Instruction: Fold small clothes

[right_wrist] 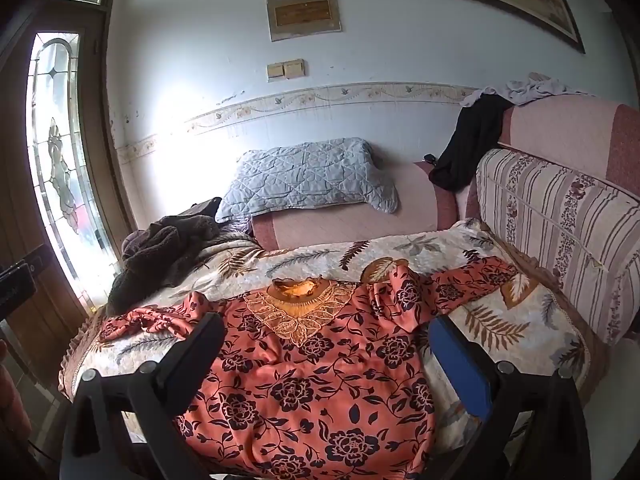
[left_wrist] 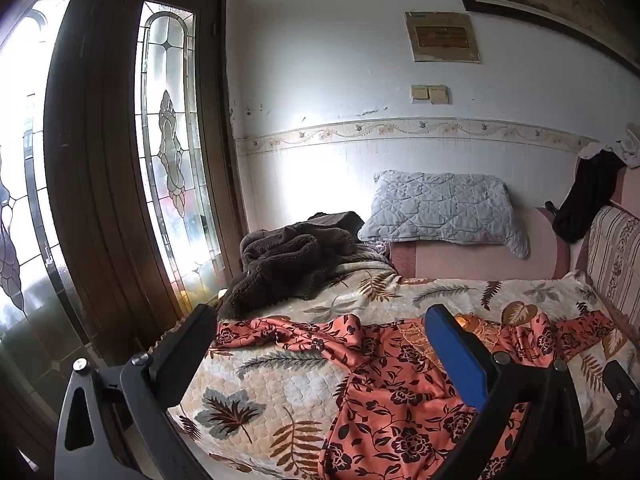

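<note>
Blouse (right_wrist: 320, 380) is the only garment laid out for folding: an orange floral top spread face up on the leaf-print quilt (right_wrist: 500, 332), neckline toward the wall and hem toward the cameras. No fold is seen in it, so the task is judged to be at its very start.

At the far left, a stained-glass door (left_wrist: 168, 152) is seen, and beside it a brown fleece (left_wrist: 280, 264) is heaped at the quilt's corner. The blouse's left sleeve (right_wrist: 160, 316) is bunched and wrinkled on the quilt near that heap. The left gripper (left_wrist: 320, 340) is held above the blouse's left side, its jaws wide apart with nothing between the pads. The embroidered collar (right_wrist: 296, 312) lies at the middle, below a grey pillow (right_wrist: 308, 176) on the couch arm. The right gripper (right_wrist: 326, 348) hovers over the body panel, its jaws likewise spread and empty. The right sleeve (right_wrist: 460, 280) is stretched out toward the striped backrest (right_wrist: 560, 232), where dark clothes (right_wrist: 468, 144) are draped, possibly more items to fold.

Smoothing, both sleeve folds and the body folds are all left to be done.
</note>
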